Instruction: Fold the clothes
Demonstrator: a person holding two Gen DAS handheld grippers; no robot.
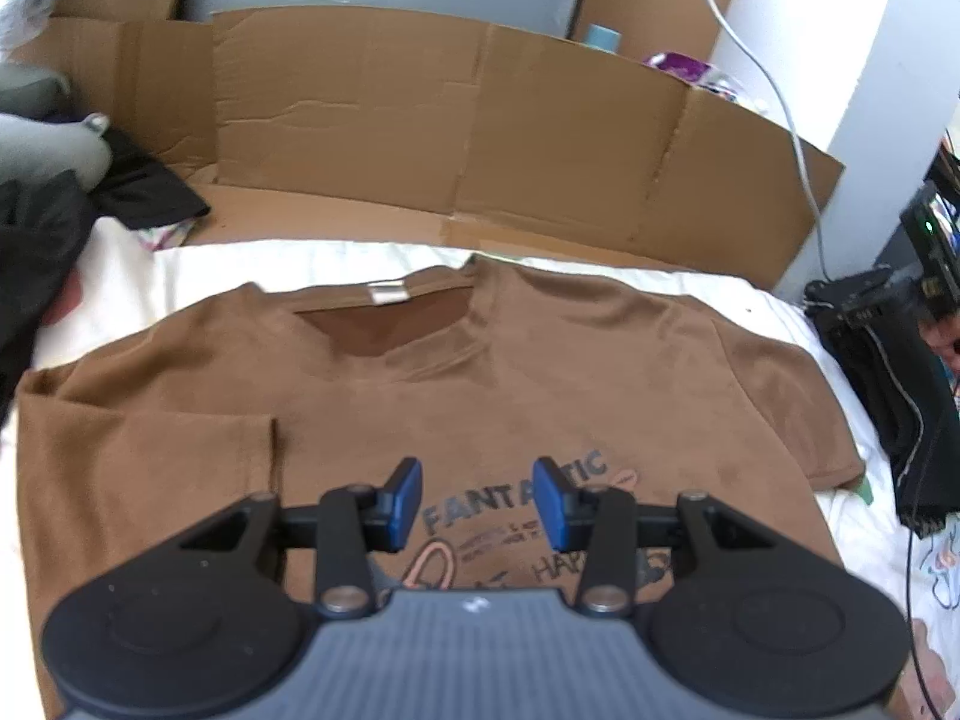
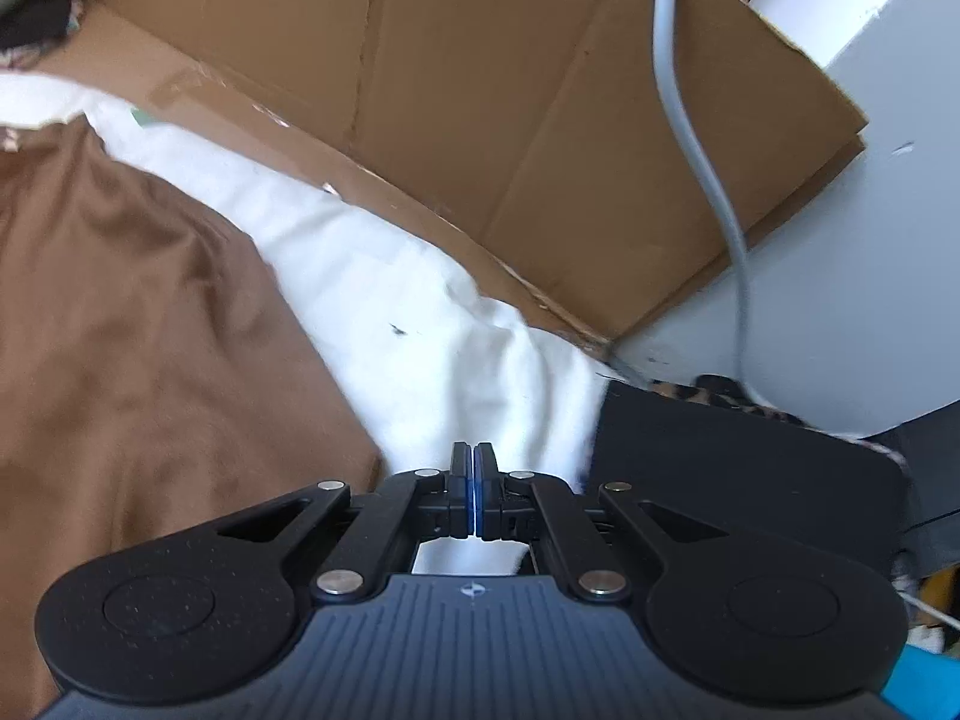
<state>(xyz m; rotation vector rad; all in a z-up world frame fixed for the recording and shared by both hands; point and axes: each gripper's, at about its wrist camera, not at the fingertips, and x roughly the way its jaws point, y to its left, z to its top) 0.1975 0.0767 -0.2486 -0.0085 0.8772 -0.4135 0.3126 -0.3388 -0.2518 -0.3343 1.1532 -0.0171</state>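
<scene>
On the white sheet [image 1: 336, 258] we find the brown T-shirt [image 1: 480, 372] spread flat, collar toward the cardboard wall [image 1: 420, 120], one sleeve folded in over the body. Left gripper [image 1: 477, 501] hangs above the chest print, jaws apart, nothing between them. Right gripper [image 2: 474, 495] sits over bare sheet just beside the shirt's edge, blue pads pressed together, empty. Black garment [image 2: 738, 456] lies close by it.

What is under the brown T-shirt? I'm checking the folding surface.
A white sheet shows around the brown T-shirt. Anything directly beneath the shirt is covered.
</scene>
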